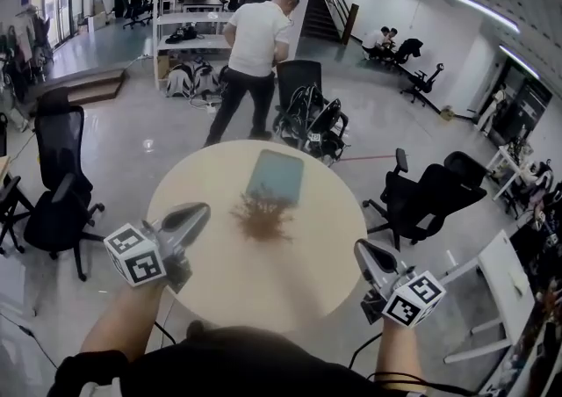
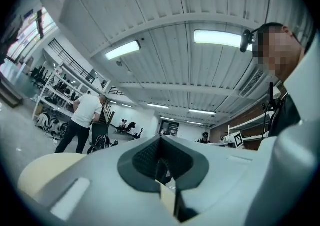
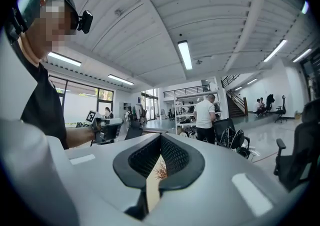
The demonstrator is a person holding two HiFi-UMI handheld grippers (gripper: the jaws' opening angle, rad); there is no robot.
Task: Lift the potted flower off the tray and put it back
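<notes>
On the table (image 1: 230, 274), potted flower (image 1: 263, 215) beside tray (image 1: 275, 176); left hand-held gripper (image 1: 198, 212) and right hand-held gripper (image 1: 364, 250) closed, empty (both well short). Risk: reaching in unopened topples the flower.

potted flower (image 1: 262, 216) blurred, details too small
</notes>
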